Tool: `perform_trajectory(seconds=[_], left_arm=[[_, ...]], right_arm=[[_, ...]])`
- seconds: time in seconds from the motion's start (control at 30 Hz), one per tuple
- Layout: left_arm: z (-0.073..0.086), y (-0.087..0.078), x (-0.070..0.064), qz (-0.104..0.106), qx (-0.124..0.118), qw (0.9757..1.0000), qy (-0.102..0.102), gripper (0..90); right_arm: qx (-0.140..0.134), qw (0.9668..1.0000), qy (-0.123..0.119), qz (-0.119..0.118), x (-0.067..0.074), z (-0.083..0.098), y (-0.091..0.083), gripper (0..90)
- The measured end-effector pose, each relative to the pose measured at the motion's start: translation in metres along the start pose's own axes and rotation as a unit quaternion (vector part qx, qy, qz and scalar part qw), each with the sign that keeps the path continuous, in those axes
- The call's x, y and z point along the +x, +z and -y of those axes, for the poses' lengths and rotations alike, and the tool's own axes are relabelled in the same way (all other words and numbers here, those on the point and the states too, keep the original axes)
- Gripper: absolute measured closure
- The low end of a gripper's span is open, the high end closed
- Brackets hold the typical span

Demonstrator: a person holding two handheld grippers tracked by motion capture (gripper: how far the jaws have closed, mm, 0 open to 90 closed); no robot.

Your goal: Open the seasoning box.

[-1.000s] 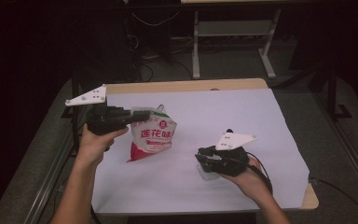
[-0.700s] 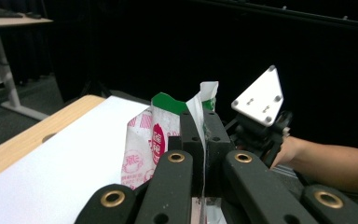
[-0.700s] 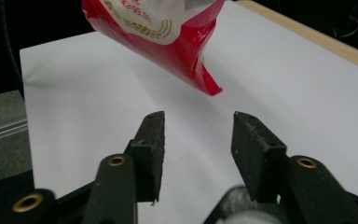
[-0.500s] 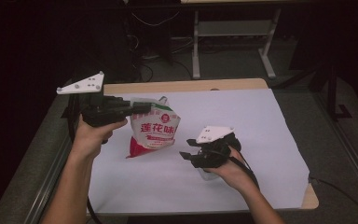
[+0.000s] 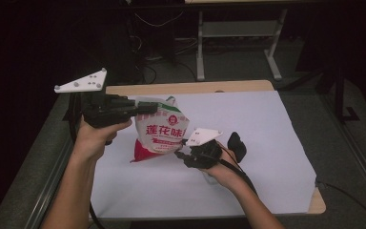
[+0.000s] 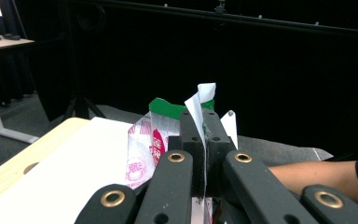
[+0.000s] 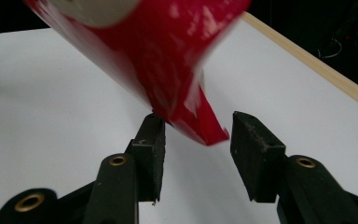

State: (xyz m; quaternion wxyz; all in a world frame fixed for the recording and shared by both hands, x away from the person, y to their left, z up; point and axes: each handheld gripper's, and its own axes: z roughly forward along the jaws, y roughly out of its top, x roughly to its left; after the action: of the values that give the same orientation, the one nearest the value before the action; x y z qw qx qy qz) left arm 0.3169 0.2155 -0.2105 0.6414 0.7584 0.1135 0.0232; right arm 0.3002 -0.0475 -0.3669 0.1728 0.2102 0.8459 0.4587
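Observation:
A white, red and green printed bag (image 5: 161,132) hangs tilted above the white sheet, held by its top edge. My left gripper (image 5: 145,108) is shut on that top edge; in the left gripper view the bag's green and white top (image 6: 200,100) sticks up between the closed jaws (image 6: 200,140). My right gripper (image 5: 180,153) sits low at the bag's right side. In the right gripper view the bag's red bottom corner (image 7: 186,102) dips between the open gripper (image 7: 198,140), the left jaw touching it.
A white sheet (image 5: 267,138) covers the wooden table (image 5: 190,88), whose edge shows at the back. A black object (image 5: 236,145) lies just right of my right hand. A grey metal stand (image 5: 238,33) is behind the table on the dark floor.
The left gripper has lifted the bag higher and tilted it. The right gripper has moved left across the sheet up to the bag's lower corner.

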Motion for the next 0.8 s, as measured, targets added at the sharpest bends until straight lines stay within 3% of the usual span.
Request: perform_trajectory(seconds=[0.2,0.3,0.43,0.63,0.8], left_arm=[[-0.001,0.001,0.001,-0.002,0.001,1.0,0.003,90.0],[-0.001,0.002,0.003,-0.008,-0.002,1.0,0.0,90.0],[-0.002,0.005,0.005,-0.013,-0.002,0.9999,-0.004,90.0],[-0.004,0.012,0.006,-0.022,0.007,0.9997,-0.001,90.0],[-0.006,0.021,0.009,-0.026,0.018,0.9995,-0.001,90.0]], right_arm=[[0.0,1.0,-0.01,0.001,0.004,-0.001,0.002,63.2],[-0.004,0.9999,-0.017,0.002,0.007,-0.001,0.003,71.8],[-0.007,0.9999,-0.013,-0.008,0.01,0.0,0.005,77.5],[-0.006,0.9997,-0.016,-0.019,0.016,0.002,0.007,80.3],[-0.008,0.9996,-0.028,-0.008,0.026,0.007,0.008,80.6]])
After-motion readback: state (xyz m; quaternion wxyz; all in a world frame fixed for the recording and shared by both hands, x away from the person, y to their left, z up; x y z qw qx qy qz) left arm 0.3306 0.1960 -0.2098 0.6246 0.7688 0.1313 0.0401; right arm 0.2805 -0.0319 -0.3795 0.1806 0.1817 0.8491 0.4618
